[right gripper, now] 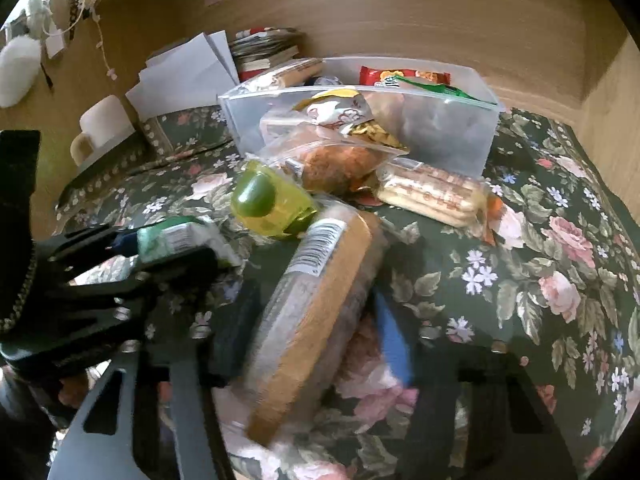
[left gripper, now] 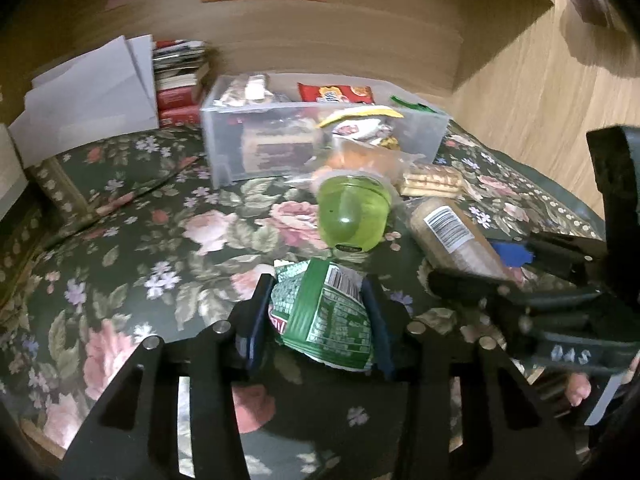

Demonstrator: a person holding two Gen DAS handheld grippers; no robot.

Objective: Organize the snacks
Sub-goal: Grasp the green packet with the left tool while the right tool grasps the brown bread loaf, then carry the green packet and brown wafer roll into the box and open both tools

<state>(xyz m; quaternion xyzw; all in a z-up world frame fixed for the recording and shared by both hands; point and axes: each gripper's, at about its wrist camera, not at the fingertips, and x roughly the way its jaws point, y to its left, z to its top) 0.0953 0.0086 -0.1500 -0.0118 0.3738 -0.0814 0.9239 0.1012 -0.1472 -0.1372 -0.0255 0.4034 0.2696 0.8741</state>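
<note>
My left gripper is shut on a green snack packet, held low over the floral cloth; the packet also shows in the right wrist view. My right gripper is shut on a long brown packet with a barcode, also in the left wrist view. A green jelly cup lies just beyond both. A bagged bun and a wafer pack lie in front of the clear plastic box, which holds several snacks.
A floral cloth covers the table. White papers and stacked books stand at the back left. A white mug sits at the left. A wooden wall closes the back.
</note>
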